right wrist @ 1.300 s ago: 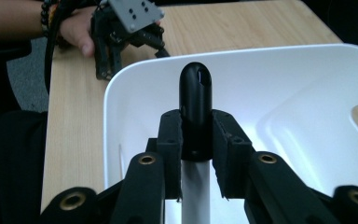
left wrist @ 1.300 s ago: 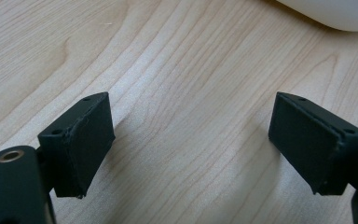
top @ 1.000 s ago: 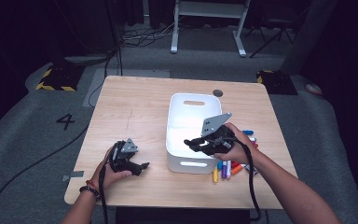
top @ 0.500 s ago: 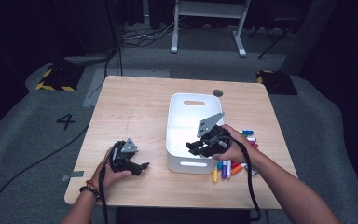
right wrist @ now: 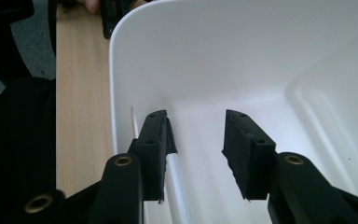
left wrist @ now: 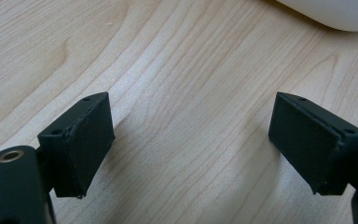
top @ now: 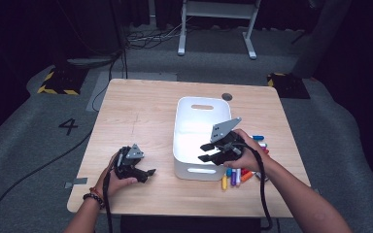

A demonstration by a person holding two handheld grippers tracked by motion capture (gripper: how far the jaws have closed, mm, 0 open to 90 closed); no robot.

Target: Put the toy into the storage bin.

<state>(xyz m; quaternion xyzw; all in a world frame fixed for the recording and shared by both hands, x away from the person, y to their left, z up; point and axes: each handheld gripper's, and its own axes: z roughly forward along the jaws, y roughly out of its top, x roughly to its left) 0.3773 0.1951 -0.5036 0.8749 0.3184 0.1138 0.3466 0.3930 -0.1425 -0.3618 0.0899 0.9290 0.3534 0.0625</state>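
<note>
A white plastic bin (top: 194, 171) stands on the wooden table (top: 141, 116). My right gripper (top: 205, 151) reaches over the bin's right rim and points into it. Its jaws have just been opening and stand apart with nothing between them (right wrist: 198, 144). A thin pale stick-like thing (right wrist: 173, 179) lies against the bin's wall (right wrist: 121, 70) beside one jaw; I cannot tell what it is. Several coloured markers (top: 235, 177) lie on the table just right of the bin. My left gripper (top: 147, 173) rests near the table's front left, open, with only bare wood between its pads (left wrist: 191, 144).
A small dark round spot (top: 227, 96) sits in the table behind the bin. The bin's corner (left wrist: 335, 11) lies ahead of the left gripper. Cables trail from both grippers off the front edge. Grey floor surrounds the table.
The right gripper's jaws have parted over the bin. Both hands stayed where they were.
</note>
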